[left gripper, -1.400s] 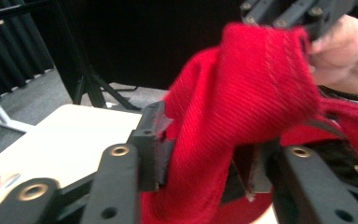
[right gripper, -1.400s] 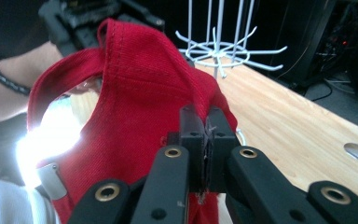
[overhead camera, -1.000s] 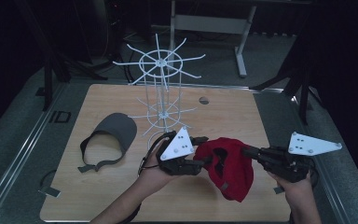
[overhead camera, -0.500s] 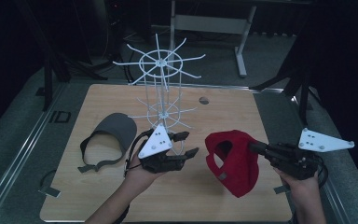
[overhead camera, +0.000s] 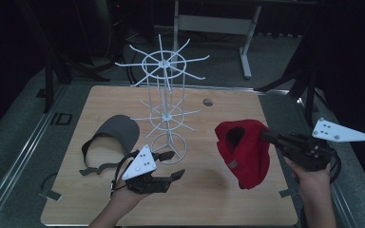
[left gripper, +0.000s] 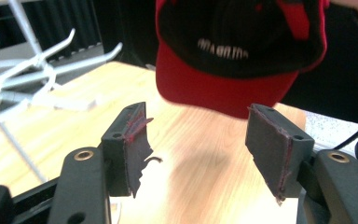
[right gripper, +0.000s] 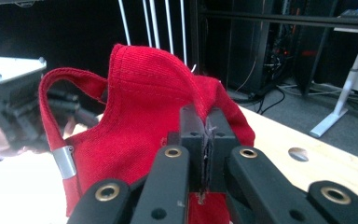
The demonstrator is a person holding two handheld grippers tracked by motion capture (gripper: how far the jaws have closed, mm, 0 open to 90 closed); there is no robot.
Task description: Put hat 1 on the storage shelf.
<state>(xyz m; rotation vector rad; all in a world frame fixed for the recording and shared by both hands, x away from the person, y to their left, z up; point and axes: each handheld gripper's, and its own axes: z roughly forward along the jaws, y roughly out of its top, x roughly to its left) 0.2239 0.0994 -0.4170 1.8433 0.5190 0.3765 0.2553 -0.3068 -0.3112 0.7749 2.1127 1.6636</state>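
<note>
Wooden table [overhead camera: 209, 199], wire rack [overhead camera: 166, 114] mid-table — grey visor [overhead camera: 116, 133] beside it

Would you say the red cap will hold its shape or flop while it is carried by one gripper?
Probably floppy: the red cap sags below the right gripper, pinched by its fabric edge. It seems light, hanging clear of the table. Its strap may snag the white rack.

cap [overhead camera: 247, 147], pinched in my right gripper [overhead camera: 269, 137]: red, black inside
visor [overhead camera: 116, 133], beyond my left gripper [overhead camera: 171, 165]: grey
rack [overhead camera: 164, 102]: white
</note>
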